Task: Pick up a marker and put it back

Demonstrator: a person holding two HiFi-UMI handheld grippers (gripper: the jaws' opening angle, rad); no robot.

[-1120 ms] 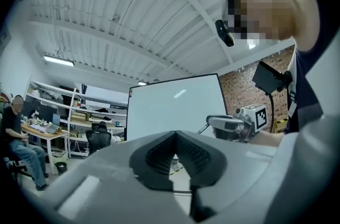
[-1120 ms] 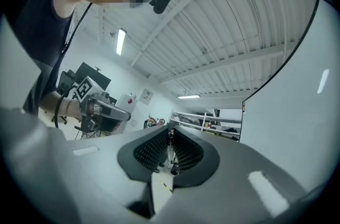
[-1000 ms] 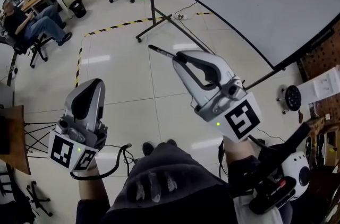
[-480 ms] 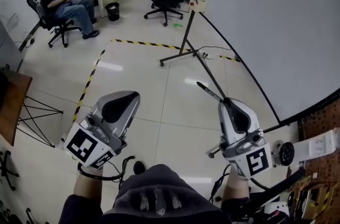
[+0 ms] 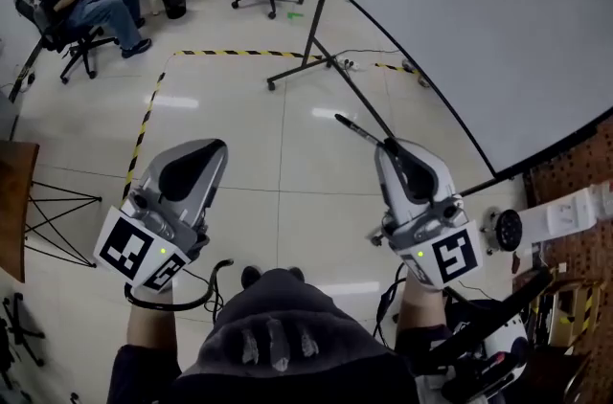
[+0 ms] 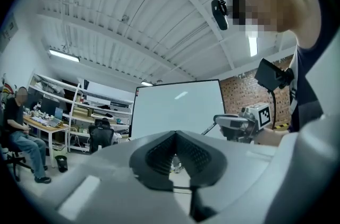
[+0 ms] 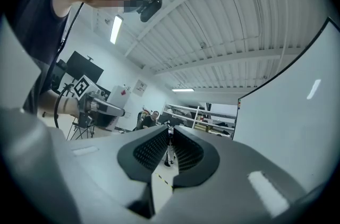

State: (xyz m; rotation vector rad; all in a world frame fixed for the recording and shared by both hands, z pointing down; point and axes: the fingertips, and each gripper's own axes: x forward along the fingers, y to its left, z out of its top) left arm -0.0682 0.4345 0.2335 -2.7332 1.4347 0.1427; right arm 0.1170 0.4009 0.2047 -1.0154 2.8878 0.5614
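1. Since the earlier frame, the right gripper (image 5: pixel 391 146) has gone from the middle of the head view out to 4 o'clock and shows smaller. The left gripper (image 5: pixel 209 153) sits at 8 o'clock much as before. The whiteboard (image 5: pixel 479 10) now fills the sector from 1 to 3 o'clock.
2. Left gripper: jaws together, nothing between them in its own view. It is held about level over the floor (image 5: pixel 287 201) and aims toward 1 o'clock, with its tag cube (image 5: pixel 134 254) nearest the wearer. I judge it idle in this step.
3. Marker (image 5: pixel 359 129): dark and thin. It juts from the right gripper's tip toward 10 o'clock, over bare floor and well apart from the whiteboard.
4. Right gripper: clamped on the marker's near end. Its own view shows a narrow gap between the ribbed pads, with a thin thing standing in it. It is also held about level and aims toward 11 o'clock, with the forearm coming in from 6 o'clock.
5. Step in hand (judgement): the pick-up is done and the marker is in carry. The put-back has not yet begun.
6. Next move (judgement): no tray or holder shows in any view, so the resting place must be found first, perhaps by the whiteboard at 2 o'clock. Then line the marker up, lower it until it is supported, and only then part the jaws. The grip is on one end only, so the marker may pivot if the carry is rushed
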